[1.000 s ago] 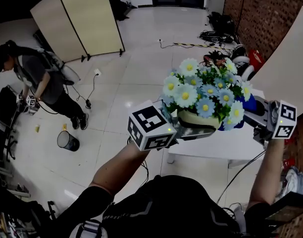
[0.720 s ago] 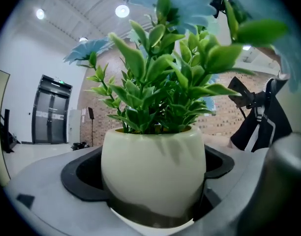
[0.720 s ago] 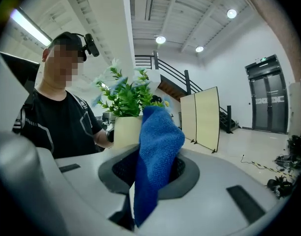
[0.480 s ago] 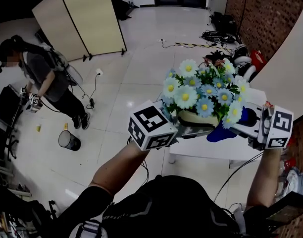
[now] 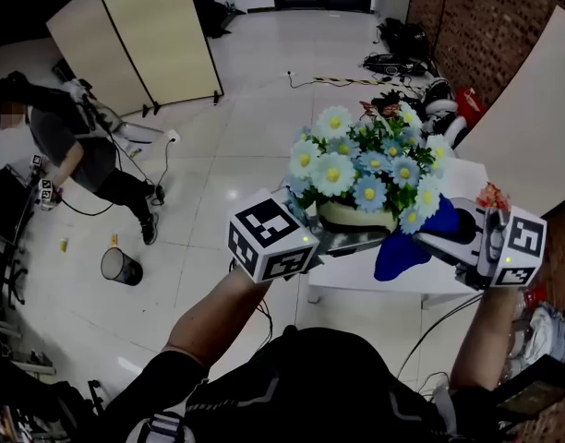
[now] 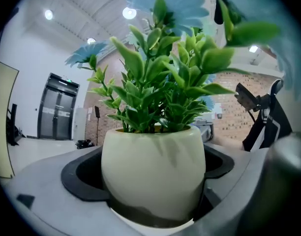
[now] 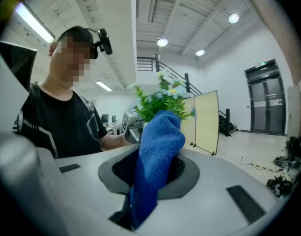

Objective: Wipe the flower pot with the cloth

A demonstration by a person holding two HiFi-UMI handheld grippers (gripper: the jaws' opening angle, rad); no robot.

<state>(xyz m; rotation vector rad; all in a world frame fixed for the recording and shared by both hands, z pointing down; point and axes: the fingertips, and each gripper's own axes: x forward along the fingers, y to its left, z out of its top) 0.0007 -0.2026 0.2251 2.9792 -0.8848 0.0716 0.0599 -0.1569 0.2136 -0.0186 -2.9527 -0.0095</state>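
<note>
A cream flower pot [image 5: 354,216] full of blue and white daisies [image 5: 366,160] is held up in the air by my left gripper [image 5: 330,235], which is shut on the pot [image 6: 153,173]; its jaws hug the pot's lower sides. My right gripper [image 5: 449,233] is shut on a blue cloth [image 5: 404,244] that hangs beside and slightly below the pot's right side. In the right gripper view the cloth [image 7: 155,163] sticks up from between the jaws, with the plant's leaves [image 7: 158,102] just beyond it. Whether cloth and pot touch is unclear.
A white table [image 5: 421,270] lies below the pot. A brick wall [image 5: 486,26] and a leaning white board [image 5: 532,118] stand to the right. On the floor are a folding screen [image 5: 139,44], a dark bin [image 5: 121,266], cables, and another person [image 5: 61,146] at the left.
My right gripper has dropped lower and the blue cloth has slid down from behind the flowers to hang beside the pot's right. The pot and left gripper shifted slightly left.
</note>
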